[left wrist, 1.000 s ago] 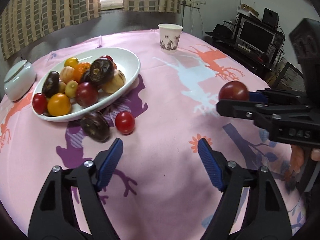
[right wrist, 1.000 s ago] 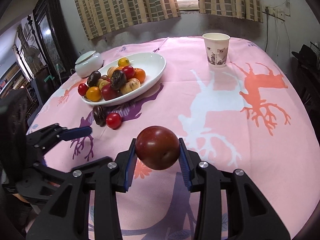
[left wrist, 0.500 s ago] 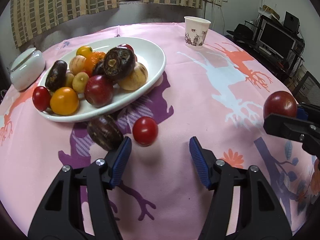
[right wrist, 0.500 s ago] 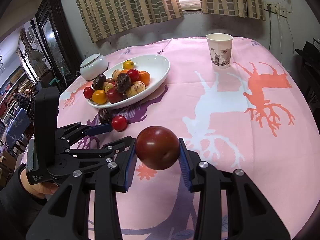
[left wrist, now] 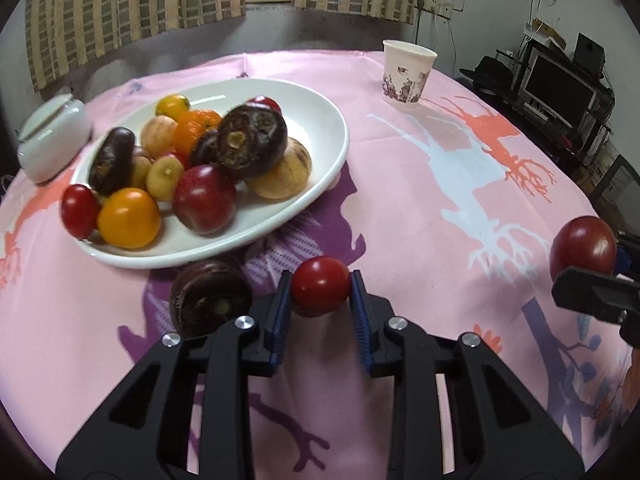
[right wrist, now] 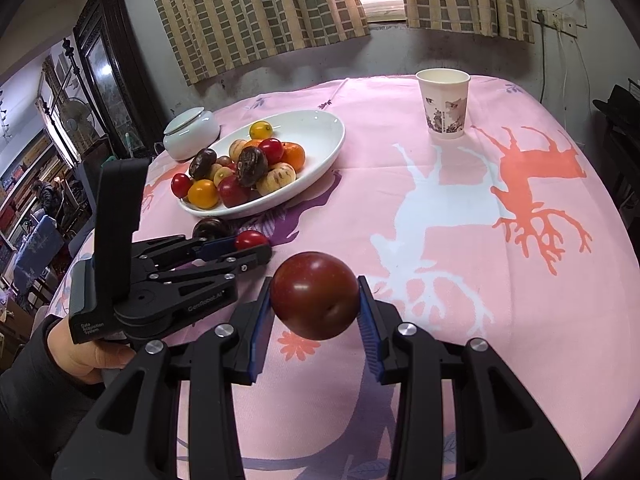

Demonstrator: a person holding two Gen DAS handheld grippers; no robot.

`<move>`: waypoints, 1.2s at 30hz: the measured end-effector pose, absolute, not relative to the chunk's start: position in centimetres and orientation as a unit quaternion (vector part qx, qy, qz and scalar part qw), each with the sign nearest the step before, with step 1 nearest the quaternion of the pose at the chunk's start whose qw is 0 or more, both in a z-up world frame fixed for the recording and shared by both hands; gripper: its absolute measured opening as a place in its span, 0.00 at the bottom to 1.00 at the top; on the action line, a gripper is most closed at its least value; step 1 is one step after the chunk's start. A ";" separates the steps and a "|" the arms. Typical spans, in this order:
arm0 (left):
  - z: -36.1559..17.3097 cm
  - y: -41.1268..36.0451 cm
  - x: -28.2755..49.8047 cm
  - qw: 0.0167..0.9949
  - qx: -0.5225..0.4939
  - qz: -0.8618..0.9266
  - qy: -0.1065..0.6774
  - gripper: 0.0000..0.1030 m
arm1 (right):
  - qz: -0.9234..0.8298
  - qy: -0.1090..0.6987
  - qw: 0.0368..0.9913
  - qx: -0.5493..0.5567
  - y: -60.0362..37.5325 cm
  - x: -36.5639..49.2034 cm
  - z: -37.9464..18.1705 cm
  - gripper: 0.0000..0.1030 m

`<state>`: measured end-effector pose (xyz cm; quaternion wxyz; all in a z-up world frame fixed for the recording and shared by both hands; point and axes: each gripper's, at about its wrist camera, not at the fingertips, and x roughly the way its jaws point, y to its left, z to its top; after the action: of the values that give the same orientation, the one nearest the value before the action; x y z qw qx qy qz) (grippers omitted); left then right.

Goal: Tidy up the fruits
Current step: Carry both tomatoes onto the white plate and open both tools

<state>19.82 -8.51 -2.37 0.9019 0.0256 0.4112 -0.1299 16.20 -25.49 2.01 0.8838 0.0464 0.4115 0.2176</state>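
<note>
Left gripper [left wrist: 320, 294]: jaws closed on a small round red tomato [left wrist: 320, 290], lower centre, beside the white oval plate [left wrist: 320, 120]. Right gripper [right wrist: 314, 306]: jaws clamp a large dark-red plum [right wrist: 314, 300]. Only the right view shows the holding hand [right wrist: 86, 354].

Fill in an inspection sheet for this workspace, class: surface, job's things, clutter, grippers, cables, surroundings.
Surface: pink tablecloth with deer prints.
Job's things: white plate heaped with fruit; dark fruit loose on the cloth beside it.
Clutter: paper cup; white lidded jar.
Grippers: left gripper shut on small red tomato; right gripper shut on dark red tomato.
Cables: wall wire below a socket.
Surroundings: checked curtains, dark cabinet, monitor.
</note>
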 end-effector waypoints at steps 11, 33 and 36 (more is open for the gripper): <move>3.3 -6.4 16.1 0.926 0.064 -0.119 0.351 0.28 | 0.212 0.420 0.882 0.012 -23.4 16.7 1.5 0.38; 4.7 1.7 25.9 0.933 0.025 0.003 0.358 0.28 | 0.198 0.393 0.897 -0.043 -12.2 31.3 4.5 0.39; 4.4 1.8 26.7 0.932 0.026 0.012 0.361 0.28 | 0.196 0.400 0.895 -0.033 -11.4 32.6 3.5 0.39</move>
<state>26.69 1.84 4.43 0.9322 0.0259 0.3609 0.0121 32.56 -11.42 3.54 0.8946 -0.0329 0.4004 0.1960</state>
